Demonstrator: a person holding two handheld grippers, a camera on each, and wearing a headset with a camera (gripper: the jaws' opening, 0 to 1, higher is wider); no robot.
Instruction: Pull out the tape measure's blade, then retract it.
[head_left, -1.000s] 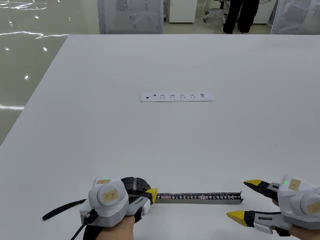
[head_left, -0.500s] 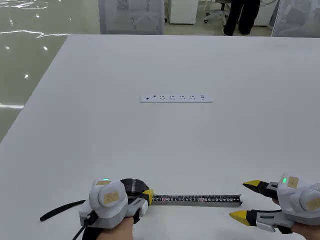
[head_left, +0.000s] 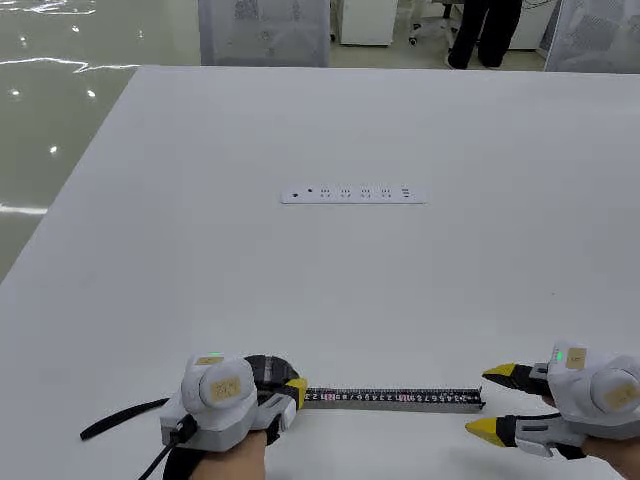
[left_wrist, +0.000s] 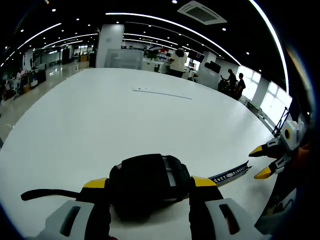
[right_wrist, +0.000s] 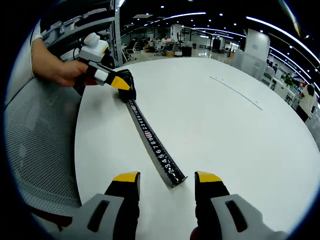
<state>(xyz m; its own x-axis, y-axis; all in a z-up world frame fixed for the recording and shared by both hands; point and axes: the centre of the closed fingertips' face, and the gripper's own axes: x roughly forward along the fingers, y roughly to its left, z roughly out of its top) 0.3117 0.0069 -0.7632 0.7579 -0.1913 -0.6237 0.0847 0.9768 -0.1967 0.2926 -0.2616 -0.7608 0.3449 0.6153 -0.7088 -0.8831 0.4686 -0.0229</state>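
Worktop (head_left: 300, 120): carries the tape measure (head_left: 265, 368), near edge.
Blade (head_left: 395, 398): out, lying flat; pull looks done, retraction not yet.
Your left hand-held gripper (left_wrist: 149, 182): clamps the case.
Your right hand-held gripper (head_left: 490, 400): jaws apart, empty, at the blade's tip.

white pwr strip (head_left: 352, 194) lies flat mid table (head_left: 180, 250); person's legs (head_left: 480, 30) + chair (head_left: 428, 20) in bkgd.

My right gripper (head_left: 491, 400) holds its jaws a little closer together now, the yellow tips turned more squarely toward the free end of the blade (head_left: 395, 398), just beside it. My left gripper (left_wrist: 150, 182), clamped on the tape measure (head_left: 268, 372), sits slightly further left, so a bit more blade shows.
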